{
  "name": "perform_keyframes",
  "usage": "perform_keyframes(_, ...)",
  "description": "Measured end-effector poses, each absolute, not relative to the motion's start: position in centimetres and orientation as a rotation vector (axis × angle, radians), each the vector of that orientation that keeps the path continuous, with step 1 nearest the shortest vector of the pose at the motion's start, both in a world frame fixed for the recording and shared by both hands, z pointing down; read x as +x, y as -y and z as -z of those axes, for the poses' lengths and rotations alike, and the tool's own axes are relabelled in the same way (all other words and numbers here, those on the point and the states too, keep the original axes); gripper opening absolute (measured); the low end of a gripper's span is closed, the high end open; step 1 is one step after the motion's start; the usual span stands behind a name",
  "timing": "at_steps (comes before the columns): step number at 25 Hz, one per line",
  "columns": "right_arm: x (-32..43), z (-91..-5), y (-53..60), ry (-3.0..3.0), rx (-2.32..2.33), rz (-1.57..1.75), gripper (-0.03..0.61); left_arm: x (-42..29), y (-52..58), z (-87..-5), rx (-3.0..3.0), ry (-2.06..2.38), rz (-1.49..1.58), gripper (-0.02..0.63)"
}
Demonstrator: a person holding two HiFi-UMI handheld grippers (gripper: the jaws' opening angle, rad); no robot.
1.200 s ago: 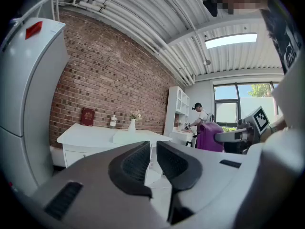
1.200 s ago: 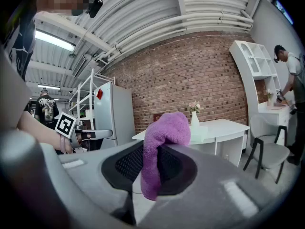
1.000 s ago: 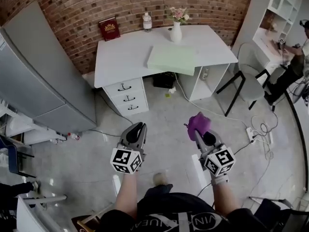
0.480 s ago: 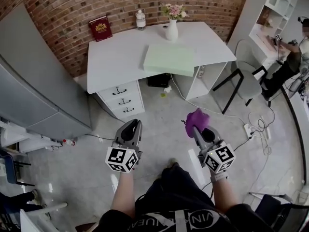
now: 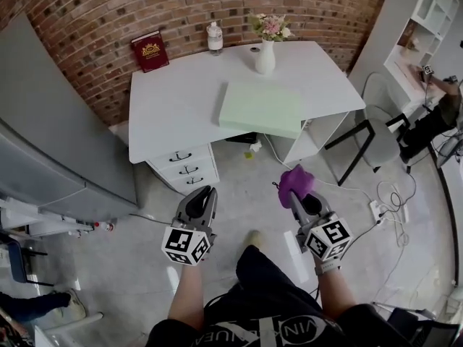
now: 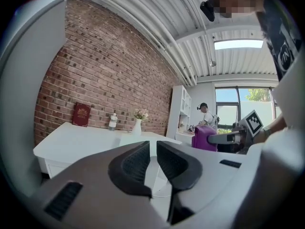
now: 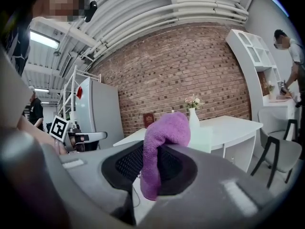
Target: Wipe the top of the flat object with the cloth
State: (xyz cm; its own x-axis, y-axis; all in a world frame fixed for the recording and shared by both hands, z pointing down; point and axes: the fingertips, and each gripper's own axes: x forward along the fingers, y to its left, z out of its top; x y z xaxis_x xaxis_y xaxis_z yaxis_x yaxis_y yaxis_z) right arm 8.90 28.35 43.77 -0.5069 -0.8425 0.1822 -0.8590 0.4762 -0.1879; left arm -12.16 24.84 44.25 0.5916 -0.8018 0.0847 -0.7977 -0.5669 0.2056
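Right now both grippers sit low over the floor (image 5: pixel 239 186), well short of the table (image 5: pixel 173 96), side by side and pointing toward it. Right gripper (image 5: pixel 295 196): jaws clamped on the purple cloth (image 5: pixel 296 181). The cloth bunches up over the tips, and the right gripper view shows a short tail hanging down between the pads. Left gripper (image 5: pixel 205 191): jaws all but together, only a thin slit, nothing in it. The flat object is a pale green slab (image 5: pixel 260 108) lying flat on the front right part of the table, its near edge at the table's front edge, well apart from the cloth and both grippers. A white vase (image 5: pixel 265 56) with pink flowers stands just behind the slab. A bottle (image 5: pixel 215 38) is further left at the back edge, and a red book (image 5: pixel 150 50) stands upright against the brick wall (image 5: pixel 325 6). Three drawers (image 5: pixel 184 168) are under the table's left side. A grey fridge (image 5: pixel 51 143) stands left of the table and a chair (image 5: pixel 369 129) right of it. Cables (image 5: pixel 391 208) trail over the floor at right. A person (image 5: pixel 441 110) is at the far right by the white shelving (image 5: pixel 427 20).
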Motion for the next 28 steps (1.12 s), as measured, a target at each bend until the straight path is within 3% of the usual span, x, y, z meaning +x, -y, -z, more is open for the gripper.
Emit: perform_keyframes(28, 8.8, -44.6, -6.7, 2.663, 1.452, -0.557, 0.057, -8.2, -0.9, -47.4, 2.64, 1.139, -0.071, 0.034)
